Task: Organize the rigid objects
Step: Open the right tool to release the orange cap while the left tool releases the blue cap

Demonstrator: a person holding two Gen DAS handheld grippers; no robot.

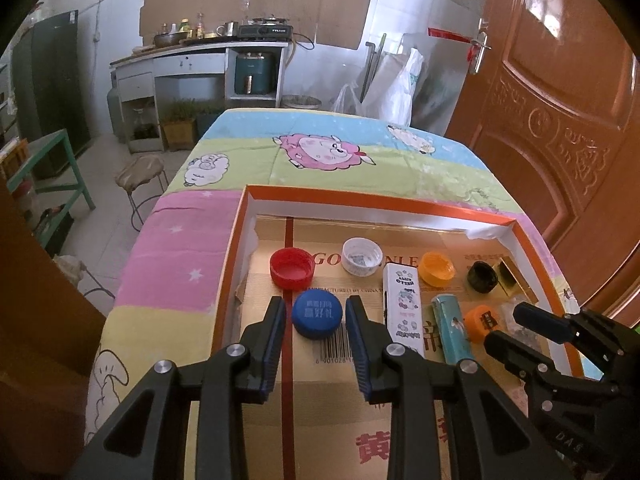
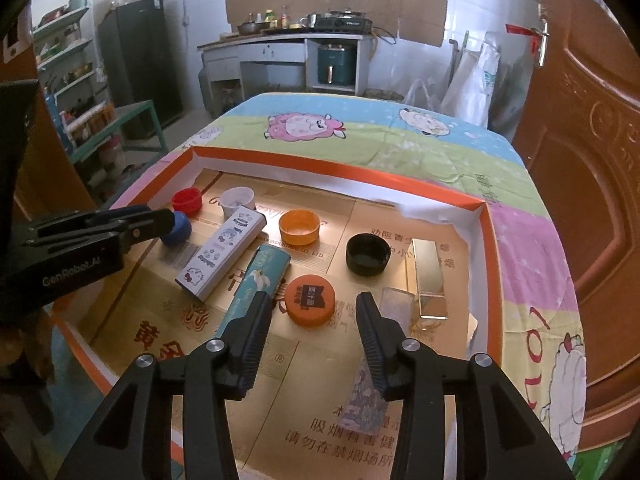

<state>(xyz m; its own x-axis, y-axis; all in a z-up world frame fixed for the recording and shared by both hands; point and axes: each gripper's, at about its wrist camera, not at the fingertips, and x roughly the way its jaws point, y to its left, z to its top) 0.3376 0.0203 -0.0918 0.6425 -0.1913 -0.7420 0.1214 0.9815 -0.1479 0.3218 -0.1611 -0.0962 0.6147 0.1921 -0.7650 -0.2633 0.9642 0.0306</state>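
Observation:
An orange-rimmed tray [image 1: 372, 196] [image 2: 340, 174] lined with cardboard sits on the bed. In it lie a blue cap [image 1: 317, 316] [image 2: 179, 230], a red cap [image 1: 292, 269] [image 2: 187, 201], a white cap [image 1: 361, 257] [image 2: 238, 200], two orange caps [image 1: 437, 268] [image 2: 311, 300], a black cap [image 2: 368, 254], a white patterned box [image 1: 403, 306] [image 2: 222, 256], a teal box [image 1: 452, 330] [image 2: 256, 284] and a gold box [image 2: 429, 278]. My left gripper [image 1: 315, 309] is open with the blue cap between its fingers. My right gripper [image 2: 313, 305] is open around the near orange cap.
A flowered box [image 2: 366, 400] and a clear box [image 2: 396, 304] lie by my right fingers. The bed has a cartoon sheep sheet [image 1: 320, 152]. A wooden door [image 1: 560, 120] stands at the right. A stool [image 1: 140, 174], green table [image 1: 44, 160] and kitchen counter [image 1: 208, 48] lie beyond.

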